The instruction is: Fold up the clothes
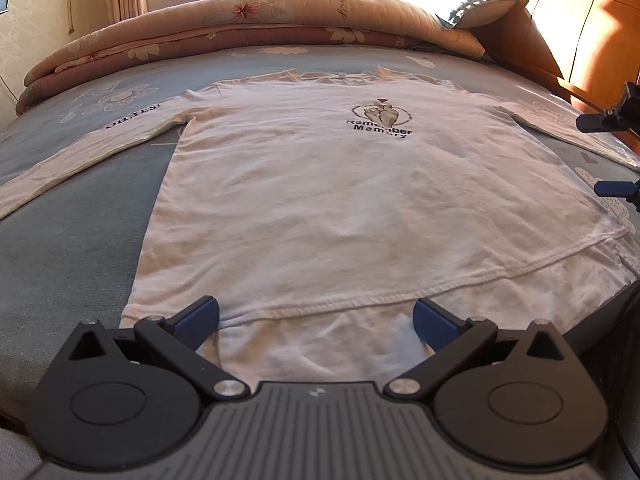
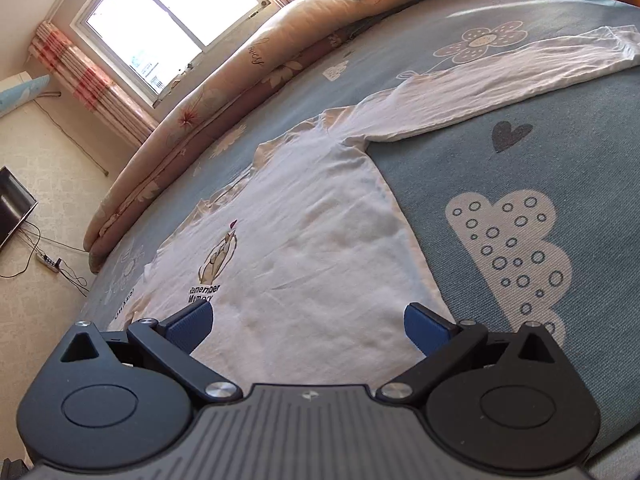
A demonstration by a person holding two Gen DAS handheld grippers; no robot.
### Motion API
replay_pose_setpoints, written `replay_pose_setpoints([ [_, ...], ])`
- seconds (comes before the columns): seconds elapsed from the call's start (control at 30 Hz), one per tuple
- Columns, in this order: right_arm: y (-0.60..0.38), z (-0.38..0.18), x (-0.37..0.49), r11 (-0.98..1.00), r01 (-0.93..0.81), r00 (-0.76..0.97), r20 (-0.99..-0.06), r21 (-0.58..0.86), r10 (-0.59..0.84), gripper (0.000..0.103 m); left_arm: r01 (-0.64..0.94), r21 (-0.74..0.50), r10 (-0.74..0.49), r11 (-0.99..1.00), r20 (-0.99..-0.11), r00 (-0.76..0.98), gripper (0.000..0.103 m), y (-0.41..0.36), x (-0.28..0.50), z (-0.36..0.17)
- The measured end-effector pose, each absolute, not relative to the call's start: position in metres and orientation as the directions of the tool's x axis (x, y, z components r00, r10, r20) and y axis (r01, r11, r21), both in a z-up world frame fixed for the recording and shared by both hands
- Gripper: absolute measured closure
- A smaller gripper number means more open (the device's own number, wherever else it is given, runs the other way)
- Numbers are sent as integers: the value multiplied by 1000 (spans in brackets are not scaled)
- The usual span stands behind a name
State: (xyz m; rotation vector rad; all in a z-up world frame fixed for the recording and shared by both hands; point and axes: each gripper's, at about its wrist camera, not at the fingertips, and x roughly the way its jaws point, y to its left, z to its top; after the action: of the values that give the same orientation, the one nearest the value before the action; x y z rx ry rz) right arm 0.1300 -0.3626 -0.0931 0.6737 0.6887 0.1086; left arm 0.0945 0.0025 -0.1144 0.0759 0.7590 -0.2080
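Ahead of spread fingers (image 1: 202, 316), flat shirt (image 1: 320, 184)

Open bedsheet (image 2: 500, 152) around the shirt (image 1: 320, 184); rolled quilt (image 1: 240, 28) apparently well beyond.

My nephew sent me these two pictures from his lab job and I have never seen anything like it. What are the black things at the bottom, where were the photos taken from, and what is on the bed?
The black things are two hand-held grabbing tools; a person carries one in each hand. Each has a wide-angle camera looking forward past its two blue-padded fingers, so each picture is that tool's own view. The first shows the left tool at the hem of a white long-sleeved shirt; the second shows the right tool over the shirt's side. The shirt lies flat, sleeves spread, on a blue flowered bedsheet, with a rolled quilt behind it. Both tools are open and hold nothing.
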Motion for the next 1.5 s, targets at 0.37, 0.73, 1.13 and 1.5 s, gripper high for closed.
replay_pose_setpoints([
  [0.37, -368, -105, 92, 770, 162, 752, -583, 616, 308, 0, 221, -31, -183, 975, -679, 711, 1, 6, 94, -115],
  [0.73, -347, -99, 62, 758, 115, 670, -614, 642, 418, 0, 201, 5, -142, 980, -693, 707, 1, 0, 94, -115],
  [1.13, -328, -102, 67, 731, 52, 616, -598, 680, 513, 0, 203, 6, -142, 979, -696, 704, 1, 0, 95, -114],
  [1.5, -325, -109, 94, 719, 48, 611, -589, 694, 529, 0, 220, 4, -155, 975, -698, 700, 1, 1, 93, -113],
])
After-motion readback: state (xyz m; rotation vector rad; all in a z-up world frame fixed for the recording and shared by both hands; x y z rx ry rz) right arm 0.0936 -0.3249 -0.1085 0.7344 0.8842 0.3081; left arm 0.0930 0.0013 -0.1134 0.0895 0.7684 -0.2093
